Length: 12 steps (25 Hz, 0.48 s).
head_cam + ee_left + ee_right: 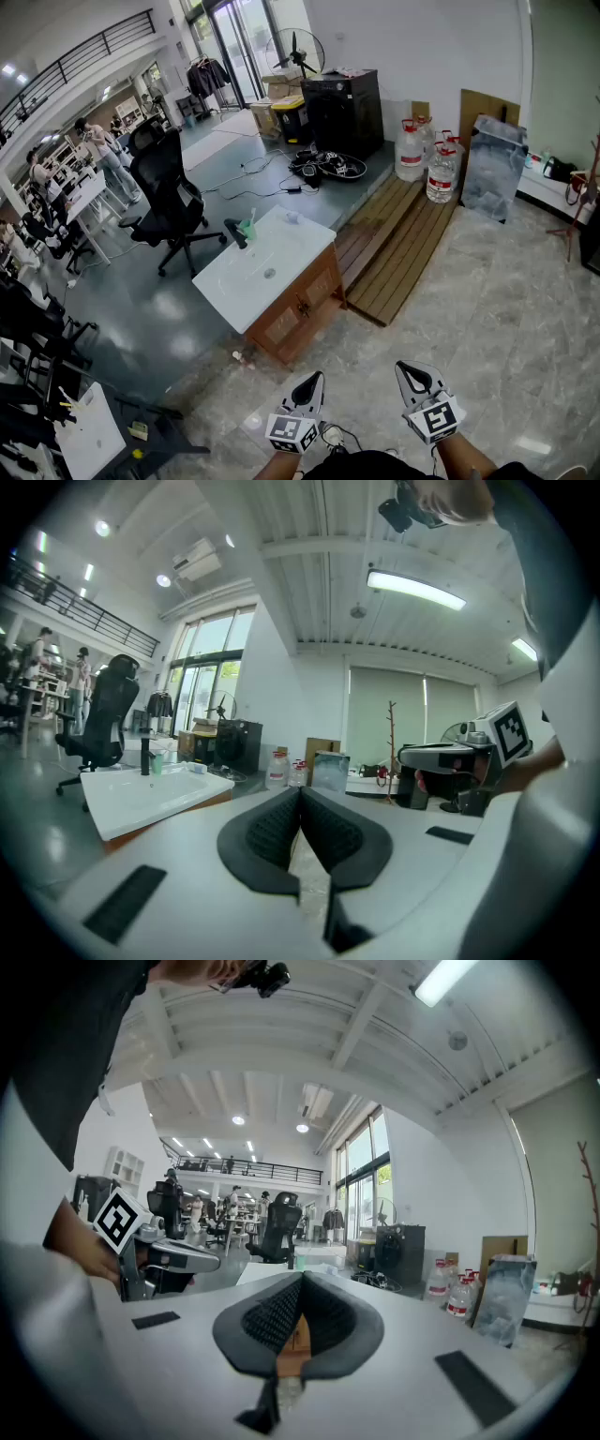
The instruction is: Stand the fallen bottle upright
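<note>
Clearly closed up close — left claw (300,791), right claw (300,1281), both empty.

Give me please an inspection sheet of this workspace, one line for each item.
Surface: white sink top on a wooden cabinet.
Job's things: small pale thing lying near the far edge, perhaps the bottle; too small to tell.
Clutter: black tap and green cup side by side.
Grippers: left gripper and right gripper both shut, empty, short of the sink.
Cables: black cables on the floor behind.
Surroundings: chair, water jugs, boards, people at desks.
</note>
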Motion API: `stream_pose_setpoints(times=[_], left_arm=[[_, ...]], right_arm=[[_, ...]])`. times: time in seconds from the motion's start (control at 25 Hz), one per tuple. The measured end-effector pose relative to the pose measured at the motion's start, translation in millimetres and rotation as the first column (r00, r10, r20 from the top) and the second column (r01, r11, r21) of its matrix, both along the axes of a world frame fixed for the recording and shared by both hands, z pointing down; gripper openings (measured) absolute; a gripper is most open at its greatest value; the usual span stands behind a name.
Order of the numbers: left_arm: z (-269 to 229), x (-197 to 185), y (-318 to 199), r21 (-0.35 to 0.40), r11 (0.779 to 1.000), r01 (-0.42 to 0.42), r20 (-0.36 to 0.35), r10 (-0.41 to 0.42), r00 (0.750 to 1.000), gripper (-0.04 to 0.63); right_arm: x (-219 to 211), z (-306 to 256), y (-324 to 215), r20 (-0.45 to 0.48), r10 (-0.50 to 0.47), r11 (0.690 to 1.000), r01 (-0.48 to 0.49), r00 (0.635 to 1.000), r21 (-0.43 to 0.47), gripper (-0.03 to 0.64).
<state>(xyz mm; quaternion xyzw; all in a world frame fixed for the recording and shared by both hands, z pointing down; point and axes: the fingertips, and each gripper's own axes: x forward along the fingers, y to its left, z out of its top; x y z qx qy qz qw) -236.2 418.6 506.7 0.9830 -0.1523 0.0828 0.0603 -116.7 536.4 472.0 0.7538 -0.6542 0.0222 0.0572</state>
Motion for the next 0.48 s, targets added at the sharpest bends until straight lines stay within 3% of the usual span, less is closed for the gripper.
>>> stream_pose_setpoints(times=[0.16, 0.48], left_arm=[[-7.3, -4.2, 17.5, 0.044, 0.999, 0.017, 0.004, -0.017, 1.000, 0.018], [-16.5, -6.0, 40.1, 0.089, 0.996, -0.027, 0.012, 0.026, 1.000, 0.017]], right_arm=[[1.8, -19.2, 20.0, -0.003, 0.015, 0.999, -0.015, 1.000, 0.042, 0.012], [-4.5, -22.7, 34.6, 0.008, 0.041, 0.997, -0.041, 0.999, 0.061, 0.012]])
